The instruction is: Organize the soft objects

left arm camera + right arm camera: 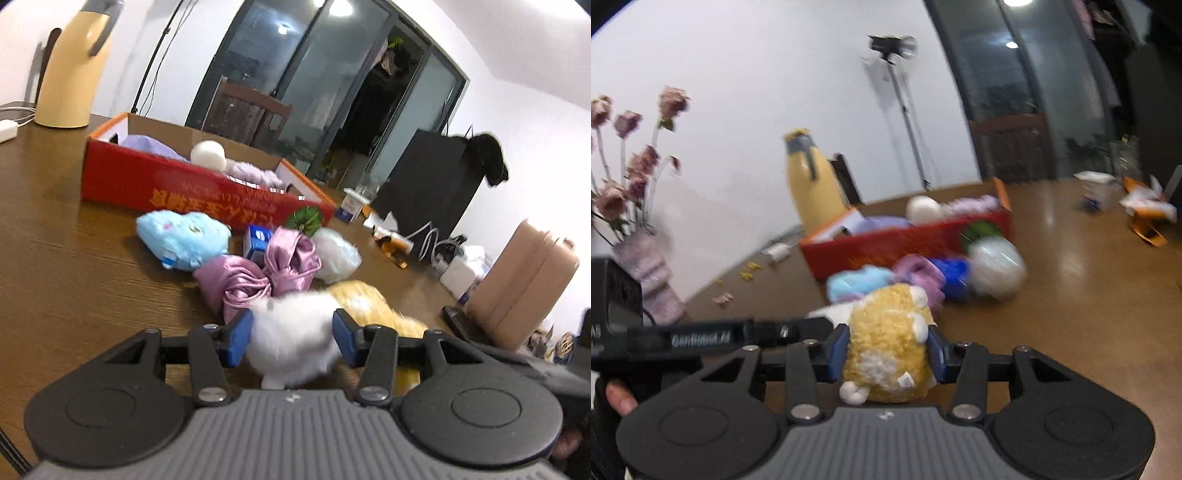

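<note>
My left gripper [293, 341] is shut on a fluffy white plush toy [295, 332], its blue pads pressed into both sides. My right gripper [888, 350] is shut on a curly yellow plush toy [886, 354] with white patches; the same yellow plush [373, 306] shows just right of the white one. Ahead on the wooden table lie a light blue plush [184, 238], a pink satin pouch [258, 275], a small blue box [258, 240] and a white bagged bundle [338, 254]. Behind them stands the red cardboard box [192, 184] holding a white ball [207, 155] and lilac soft things.
A yellow jug [72, 70] stands behind the box at the left. A black box [424, 192], cables, small packets and a tan case [528, 291] crowd the right side. A vase of dried flowers [646, 273] stands at the wall. A wooden chair [247, 110] is beyond the table.
</note>
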`<state>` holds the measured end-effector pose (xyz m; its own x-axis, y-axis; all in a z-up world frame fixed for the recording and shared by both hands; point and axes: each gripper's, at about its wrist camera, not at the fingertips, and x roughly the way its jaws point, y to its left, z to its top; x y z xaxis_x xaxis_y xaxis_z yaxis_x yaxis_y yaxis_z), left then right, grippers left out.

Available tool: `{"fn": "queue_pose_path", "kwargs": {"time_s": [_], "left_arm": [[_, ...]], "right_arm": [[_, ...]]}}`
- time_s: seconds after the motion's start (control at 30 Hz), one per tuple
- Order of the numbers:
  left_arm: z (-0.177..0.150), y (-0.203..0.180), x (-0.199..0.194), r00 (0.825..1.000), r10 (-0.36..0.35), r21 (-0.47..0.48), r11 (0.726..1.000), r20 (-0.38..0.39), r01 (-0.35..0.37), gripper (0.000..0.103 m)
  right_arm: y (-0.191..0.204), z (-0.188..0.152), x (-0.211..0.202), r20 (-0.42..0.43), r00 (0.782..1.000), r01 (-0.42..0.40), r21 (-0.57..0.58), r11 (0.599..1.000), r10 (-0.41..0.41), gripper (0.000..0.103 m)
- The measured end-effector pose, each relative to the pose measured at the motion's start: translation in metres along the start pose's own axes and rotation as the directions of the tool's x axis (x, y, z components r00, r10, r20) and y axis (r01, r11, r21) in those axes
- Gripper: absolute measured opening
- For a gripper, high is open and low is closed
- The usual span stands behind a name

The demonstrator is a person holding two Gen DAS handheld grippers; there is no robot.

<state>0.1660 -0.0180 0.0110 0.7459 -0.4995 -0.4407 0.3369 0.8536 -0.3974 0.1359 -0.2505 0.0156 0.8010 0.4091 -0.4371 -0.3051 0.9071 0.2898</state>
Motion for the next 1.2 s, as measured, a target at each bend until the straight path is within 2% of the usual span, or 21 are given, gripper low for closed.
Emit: {"fn": "queue_pose_path", "kwargs": {"time_s": [0.07, 0.13, 0.23, 0.27, 0.33, 0.43, 0.5, 0.53, 0.6, 0.67, 0.77, 0.83, 0.87, 0.9, 0.97, 1.07, 1.2], "left_arm": [[0.0, -0.004, -0.004, 0.999, 0.034, 0.034, 0.999, 0.026, -0.035, 0.049], [0.007, 0.002, -0.022, 0.993, 0.058, 0.051, 0.997, 0.1, -0.063, 0.058], [0.016, 0.013, -0.049, 0.977, 0.118, 0.044, 0.991, 0.179, -0.128, 0.063], [0.019, 0.017, -0.056, 0.972, 0.138, 0.041, 0.988, 0.191, -0.149, 0.064], [0.016, 0.026, -0.073, 0.963, 0.18, 0.026, 0.982, 0.202, -0.189, 0.07], [0.005, 0.034, -0.092, 0.964, 0.198, 0.021, 0.979, 0.179, -0.205, 0.072], [-0.003, 0.036, -0.102, 0.976, 0.159, 0.042, 0.985, 0.146, -0.167, 0.076], [-0.008, 0.035, -0.103, 0.987, 0.107, 0.062, 0.992, 0.116, -0.114, 0.078], [-0.016, 0.028, -0.096, 0.997, 0.017, 0.073, 0.997, 0.071, -0.022, 0.078], [-0.023, 0.02, -0.086, 0.999, -0.041, 0.073, 0.997, 0.027, 0.039, 0.078], [-0.034, 0.012, -0.071, 0.997, -0.066, 0.069, 0.995, -0.036, 0.069, 0.07], [-0.043, 0.013, -0.067, 0.997, -0.043, 0.083, 0.995, -0.07, 0.049, 0.058], [-0.047, 0.015, -0.066, 0.996, -0.033, 0.099, 0.994, -0.084, 0.042, 0.058], [-0.05, 0.02, -0.065, 0.995, -0.033, 0.107, 0.993, -0.097, 0.043, 0.058], [-0.053, 0.032, -0.066, 0.992, -0.073, 0.09, 0.993, -0.103, 0.082, 0.056], [-0.051, 0.037, -0.067, 0.986, -0.118, 0.093, 0.987, -0.118, 0.129, 0.056], [-0.05, 0.022, -0.056, 0.97, -0.184, 0.155, 0.966, -0.156, 0.208, 0.056]], "right_arm": [[0.003, -0.009, 0.001, -0.036, 0.999, 0.006, -0.014, 1.0, -0.007, 0.045], [0.018, -0.018, 0.003, -0.069, 0.997, -0.035, -0.077, 0.996, 0.03, 0.046], [0.043, -0.025, 0.008, -0.11, 0.975, -0.208, -0.133, 0.969, 0.194, 0.047], [0.052, -0.026, 0.01, -0.121, 0.96, -0.268, -0.143, 0.953, 0.252, 0.047], [0.066, -0.025, 0.01, -0.135, 0.944, -0.321, -0.181, 0.93, 0.3, 0.045], [0.067, -0.012, 0.004, -0.085, 0.95, -0.311, -0.189, 0.931, 0.3, 0.045], [0.052, -0.001, 0.0, -0.033, 0.962, -0.272, -0.141, 0.952, 0.27, 0.045], [0.045, 0.006, 0.002, -0.019, 0.969, -0.248, -0.122, 0.961, 0.248, 0.046], [0.033, 0.018, 0.012, -0.008, 0.977, -0.212, -0.089, 0.973, 0.212, 0.048], [0.026, 0.026, 0.034, -0.029, 0.968, -0.25, -0.045, 0.967, 0.249, 0.048], [0.019, 0.028, 0.067, -0.099, 0.946, -0.306, 0.043, 0.951, 0.309, 0.048], [0.022, 0.023, 0.083, -0.152, 0.935, -0.311, 0.079, 0.947, 0.319, 0.047], [0.026, 0.02, 0.082, -0.15, 0.936, -0.312, 0.065, 0.948, 0.318, 0.046], [0.033, 0.018, 0.08, -0.155, 0.933, -0.321, 0.046, 0.946, 0.324, 0.039], [0.041, 0.015, 0.071, -0.161, 0.931, -0.329, 0.008, 0.944, 0.326, 0.035], [0.047, 0.002, 0.045, -0.137, 0.952, -0.284, -0.059, 0.957, 0.274, 0.032], [0.034, -0.014, 0.005, -0.091, 0.975, -0.208, -0.05, 0.977, 0.203, 0.031]]}}
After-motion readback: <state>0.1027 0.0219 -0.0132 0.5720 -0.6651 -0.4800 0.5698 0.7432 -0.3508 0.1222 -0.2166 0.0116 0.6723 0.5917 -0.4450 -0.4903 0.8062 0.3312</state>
